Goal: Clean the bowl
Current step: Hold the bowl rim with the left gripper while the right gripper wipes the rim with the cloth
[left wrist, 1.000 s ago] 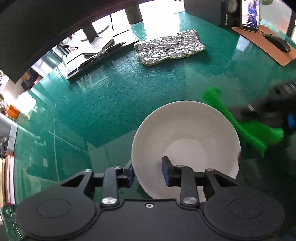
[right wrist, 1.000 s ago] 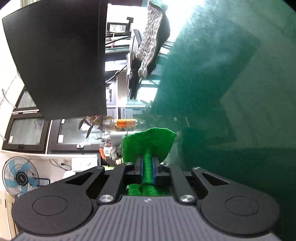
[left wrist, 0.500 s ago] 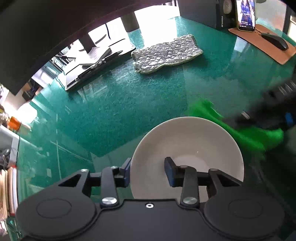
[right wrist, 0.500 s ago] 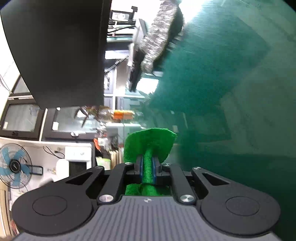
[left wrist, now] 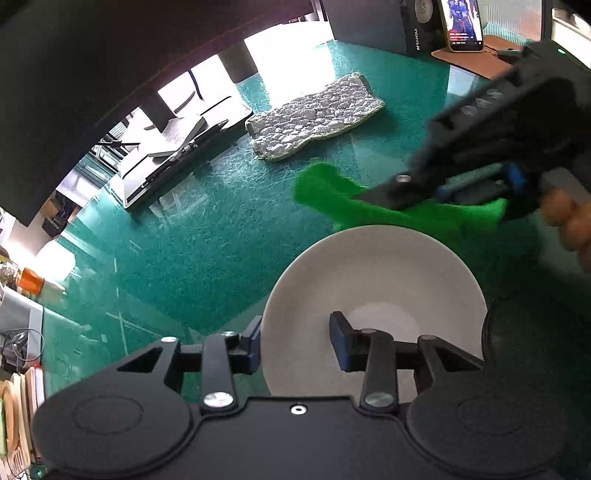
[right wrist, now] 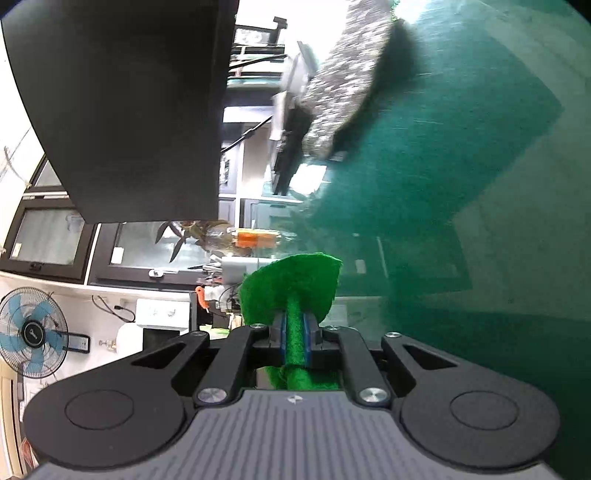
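Left gripper (left wrist: 295, 341) has its two black fingers w/ blue pads straddling the near rim of the round white ceramic bowl (left wrist: 373, 280), one finger outside the wall, one inside. Can't tell whether the pads actually press on the rim or just sit either side of it, there's a gap visible btw the inner pad and the wall. The bowl's inside looks bare and it sits over the glossy teal-green glass tabletop (left wrist: 207, 236); can't tell if it's resting on it or lifted.

Right gripper (right wrist: 294, 332) is clamped tight on a bright green fuzzy scouring cloth (right wrist: 291, 284), a narrow pinched strip btw the pads and a wide flap fanning out past the fingertips. From the left cam that same cloth (left wrist: 369, 210) hangs just beyond the bowl's far rim, w/ the right gripper (left wrist: 458, 184) above it.

Further ahead of the left fingers: a grey pebbly-textured mat (left wrist: 314, 118) lying flat on the table, and left of that a black monitor stand base (left wrist: 177, 155). Far upper right there's a lit-up smartphone (left wrist: 463, 24) propped upright.
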Tool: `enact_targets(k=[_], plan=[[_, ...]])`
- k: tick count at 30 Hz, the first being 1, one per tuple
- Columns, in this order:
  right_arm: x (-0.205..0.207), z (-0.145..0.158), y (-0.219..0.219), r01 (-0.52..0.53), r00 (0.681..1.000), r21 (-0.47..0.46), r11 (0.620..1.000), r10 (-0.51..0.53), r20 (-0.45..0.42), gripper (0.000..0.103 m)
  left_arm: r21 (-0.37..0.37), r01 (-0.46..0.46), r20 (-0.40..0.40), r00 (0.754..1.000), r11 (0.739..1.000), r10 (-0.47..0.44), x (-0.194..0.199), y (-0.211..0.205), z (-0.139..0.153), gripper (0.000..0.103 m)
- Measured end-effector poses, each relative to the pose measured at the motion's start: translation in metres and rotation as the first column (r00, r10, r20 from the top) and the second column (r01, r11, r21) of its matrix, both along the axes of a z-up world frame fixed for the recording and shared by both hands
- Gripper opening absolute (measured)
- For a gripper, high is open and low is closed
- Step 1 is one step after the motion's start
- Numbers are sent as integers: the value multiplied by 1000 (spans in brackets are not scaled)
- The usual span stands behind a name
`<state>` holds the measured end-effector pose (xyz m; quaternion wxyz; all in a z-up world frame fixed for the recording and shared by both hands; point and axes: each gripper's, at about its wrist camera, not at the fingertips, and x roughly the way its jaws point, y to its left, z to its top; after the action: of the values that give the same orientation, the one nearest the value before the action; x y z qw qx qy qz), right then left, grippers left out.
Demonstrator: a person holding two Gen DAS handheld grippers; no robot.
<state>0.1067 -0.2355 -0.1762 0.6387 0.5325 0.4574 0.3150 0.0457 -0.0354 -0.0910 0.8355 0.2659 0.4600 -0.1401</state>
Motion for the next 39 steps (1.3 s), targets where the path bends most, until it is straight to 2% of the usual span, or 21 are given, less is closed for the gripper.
enact_targets(k=[5,7,11,15,22,26,30,33,39], plan=[[-21,-5,-21,11,999,2,1000,-11,-37,10,-3,3,4,1000,1000,-3,0,1,0,37],[-42,-8,-34,-6,998,-9,1000,6,-70,10,-4,7,8,1000,1000,-7,-1,1,0,37],[-56,-9,-38,-12,996,3,1000,12,-90,10,-2,15,13,1000,1000,-15,-2,-1,0,37],[-33,-10,-28,16,997,6,1000,-16,-77,10,1,26,14,1000,1000,-26,-2,-1,0,37],[11,-4,9,-43,999,6,999,43,-25,11,10,76,19,997,997,-76,-2,-1,0,37],[3,-4,-3,-33,999,7,999,34,-37,12,21,128,33,991,992,-129,0,-4,-2,39],[-25,-4,-31,-20,997,-15,1000,19,-78,11,15,179,40,983,984,-179,4,-4,-3,39],[-39,-6,-35,-31,994,-28,999,28,-103,10,9,214,37,976,977,-214,7,-4,-3,39],[-14,-7,-20,0,996,-23,1000,-2,-89,10,-2,213,45,976,977,-212,7,-4,-4,39]])
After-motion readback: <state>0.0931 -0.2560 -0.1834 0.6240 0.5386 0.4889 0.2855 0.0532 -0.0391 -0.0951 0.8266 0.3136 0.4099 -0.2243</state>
